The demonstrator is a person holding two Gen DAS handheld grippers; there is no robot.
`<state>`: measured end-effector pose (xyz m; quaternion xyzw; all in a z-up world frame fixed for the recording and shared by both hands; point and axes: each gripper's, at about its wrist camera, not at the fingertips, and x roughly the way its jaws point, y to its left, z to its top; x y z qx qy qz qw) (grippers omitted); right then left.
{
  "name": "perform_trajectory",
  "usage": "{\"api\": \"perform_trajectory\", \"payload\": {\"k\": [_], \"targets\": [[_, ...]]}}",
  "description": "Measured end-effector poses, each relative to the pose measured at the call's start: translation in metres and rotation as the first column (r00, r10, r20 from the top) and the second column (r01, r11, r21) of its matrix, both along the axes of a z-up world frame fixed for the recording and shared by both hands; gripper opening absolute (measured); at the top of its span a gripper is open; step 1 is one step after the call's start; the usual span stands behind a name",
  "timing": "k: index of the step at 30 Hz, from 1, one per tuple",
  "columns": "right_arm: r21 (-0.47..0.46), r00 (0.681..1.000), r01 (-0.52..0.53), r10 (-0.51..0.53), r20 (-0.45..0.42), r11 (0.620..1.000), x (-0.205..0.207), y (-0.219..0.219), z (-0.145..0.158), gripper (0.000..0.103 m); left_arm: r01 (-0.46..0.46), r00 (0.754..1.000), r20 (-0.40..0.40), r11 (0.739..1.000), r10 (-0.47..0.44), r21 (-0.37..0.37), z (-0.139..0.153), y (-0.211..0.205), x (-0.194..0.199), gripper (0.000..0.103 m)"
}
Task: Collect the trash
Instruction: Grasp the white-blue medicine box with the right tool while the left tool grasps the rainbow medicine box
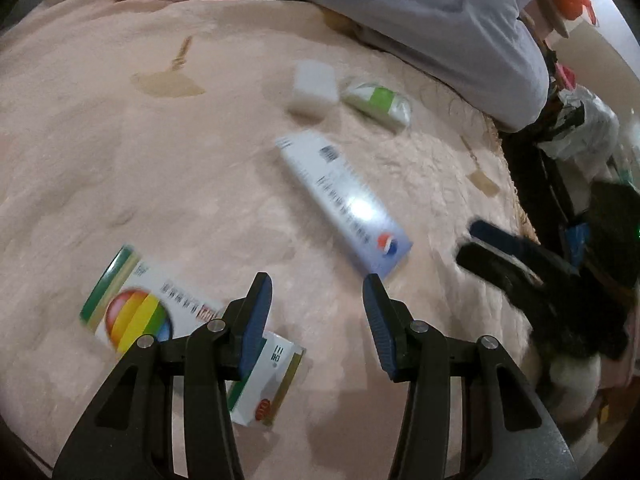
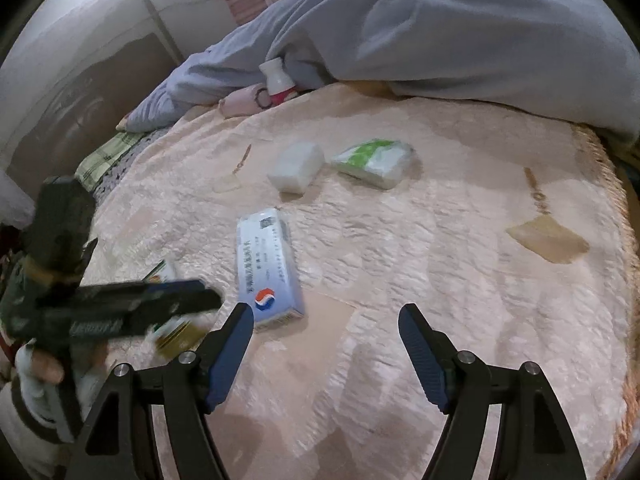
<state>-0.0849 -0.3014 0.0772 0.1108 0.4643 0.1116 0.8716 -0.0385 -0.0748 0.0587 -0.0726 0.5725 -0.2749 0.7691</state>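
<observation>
Trash lies scattered on a pink bedspread point(image 1: 120, 160). My left gripper point(image 1: 317, 284) is open with nothing between its fingers, low over the spread. Partly under its left finger lie a box with a rainbow ball point(image 1: 136, 312) and a small green-and-white box point(image 1: 272, 380). A long white-and-blue box point(image 1: 344, 204) point(image 2: 268, 268) lies just ahead of both grippers. Beyond it sit a white block point(image 2: 296, 166) and a green-and-white packet point(image 2: 374, 162). My right gripper point(image 2: 325, 312) is open and empty, right of the long box's near end. In the right wrist view the left gripper point(image 2: 208, 298) is blurred.
A grey-lavender duvet point(image 2: 460, 32) bunches along the far side of the bed, with a white-and-pink bottle point(image 2: 276, 80) at its foot. The fringed edge of the spread point(image 2: 616, 220) runs on the right. Dark clutter and a plastic bag point(image 1: 588, 120) stand beyond that edge.
</observation>
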Motion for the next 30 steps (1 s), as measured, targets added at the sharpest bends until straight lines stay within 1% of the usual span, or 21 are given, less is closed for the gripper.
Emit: {"api": "perform_trajectory", "payload": {"k": [4,6,8,10,11,12,13,14,15,17,18,21,25,28,30], "targets": [[-0.003,0.998,-0.062,0.062,-0.007,0.998,0.024,0.027,-0.009,0.073,-0.045,0.999,0.013,0.998,0.045,-0.045,0.019,0.033,-0.015,0.046],[-0.012,0.995,-0.103,0.102,-0.020,0.995,0.039,0.044,-0.017,0.073,-0.092,0.995,0.022,0.994,0.094,-0.063,0.028,0.048,-0.023,0.046],[-0.031,0.991,-0.127,0.126,-0.037,0.991,0.053,0.060,-0.027,0.073,-0.159,0.985,0.055,0.987,0.161,-0.032,0.033,0.061,-0.032,0.047],[-0.053,0.989,-0.140,0.137,-0.049,0.989,0.061,0.069,-0.035,0.073,-0.231,0.969,0.092,0.973,0.228,0.025,0.033,0.071,-0.039,0.048],[-0.067,0.989,-0.144,0.141,-0.051,0.987,0.064,0.073,-0.040,0.073,-0.264,0.961,0.096,0.964,0.259,0.043,0.030,0.074,-0.041,0.048],[-0.082,0.988,-0.149,0.146,-0.050,0.985,0.066,0.077,-0.044,0.070,-0.287,0.955,0.090,0.957,0.282,0.047,0.026,0.076,-0.041,0.048],[-0.098,0.988,-0.152,0.149,-0.044,0.983,0.066,0.080,-0.045,0.052,-0.306,0.950,0.076,0.951,0.303,0.041,0.021,0.078,-0.041,0.048],[-0.123,0.988,-0.153,0.150,-0.037,0.980,0.065,0.082,-0.046,0.047,-0.325,0.945,0.057,0.945,0.322,0.034,0.014,0.080,-0.039,0.048],[-0.147,0.988,-0.153,0.150,-0.031,0.977,0.062,0.082,-0.046,0.047,-0.344,0.939,0.037,0.939,0.343,0.025,0.008,0.080,-0.037,0.048],[-0.150,0.988,-0.156,0.154,-0.024,0.976,0.054,0.079,-0.044,0.047,-0.374,0.928,0.006,0.928,0.374,0.007,-0.003,0.078,-0.032,0.049],[-0.156,0.988,-0.154,0.152,-0.024,0.976,0.050,0.077,-0.044,0.047,-0.384,0.923,0.003,0.923,0.384,0.007,-0.007,0.074,-0.029,0.049],[-0.154,0.991,-0.136,0.134,-0.022,0.979,0.036,0.064,-0.041,0.047,-0.388,0.922,0.006,0.922,0.388,0.011,-0.015,0.062,-0.021,0.049],[-0.121,0.994,-0.111,0.109,-0.023,0.986,0.022,0.046,-0.039,0.047,-0.373,0.928,0.038,0.927,0.371,0.035,-0.018,0.039,-0.011,0.057],[-0.110,0.995,-0.094,0.092,-0.023,0.989,0.018,0.039,-0.038,0.047,-0.349,0.937,0.060,0.935,0.345,0.067,-0.022,0.022,-0.002,0.060],[-0.106,0.997,-0.079,0.078,-0.019,0.991,0.014,0.032,-0.037,0.047,-0.316,0.948,0.072,0.941,0.310,0.119,-0.026,0.009,0.002,0.060]]}}
